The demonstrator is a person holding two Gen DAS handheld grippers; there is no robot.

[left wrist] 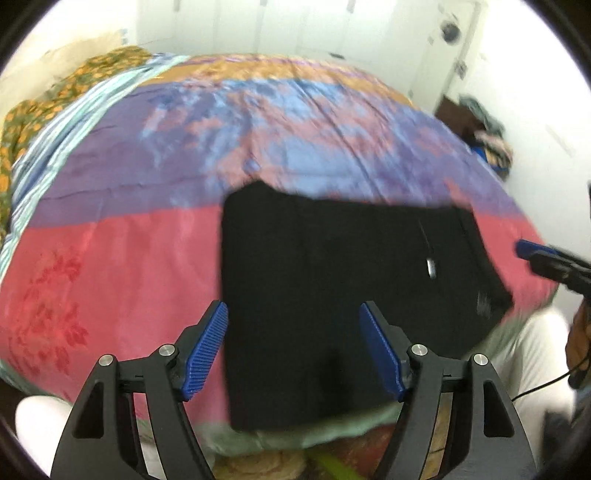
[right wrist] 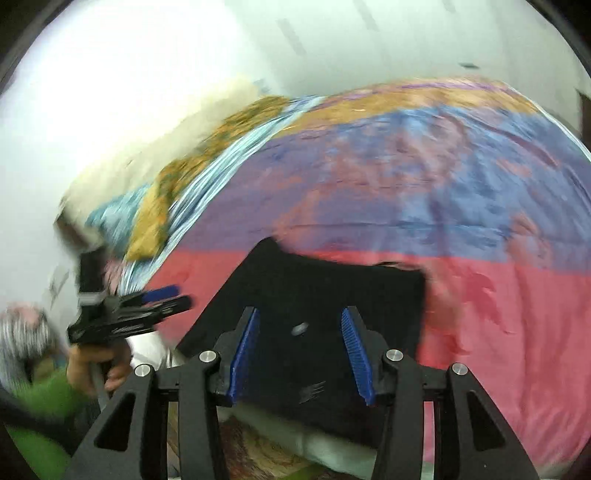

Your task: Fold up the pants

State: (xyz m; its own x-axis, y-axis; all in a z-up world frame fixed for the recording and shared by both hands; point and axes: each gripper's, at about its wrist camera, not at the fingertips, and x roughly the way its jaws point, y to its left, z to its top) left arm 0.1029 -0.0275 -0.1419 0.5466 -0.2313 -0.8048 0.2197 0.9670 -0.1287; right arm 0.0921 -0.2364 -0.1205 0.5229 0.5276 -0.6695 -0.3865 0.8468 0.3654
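Observation:
The black pants (left wrist: 332,288) lie folded into a compact rectangle on the near part of the bed, also seen in the right wrist view (right wrist: 314,295). A small metal button (left wrist: 430,266) shows on top. My left gripper (left wrist: 293,345) is open and empty, held above the pants' near left edge. My right gripper (right wrist: 299,354) is open and empty, above the pants' near edge. The right gripper shows at the right edge of the left wrist view (left wrist: 532,254). The left gripper shows at the left of the right wrist view (right wrist: 162,299), its opening unclear there.
The bed carries a pink, purple and blue cover (left wrist: 110,266). A floral orange cloth (left wrist: 74,88) lies at its far left. White cupboards (left wrist: 295,26) stand behind. A pile of clothes (left wrist: 487,133) sits at the far right. The person's white-clad legs (left wrist: 532,354) are near the bed's edge.

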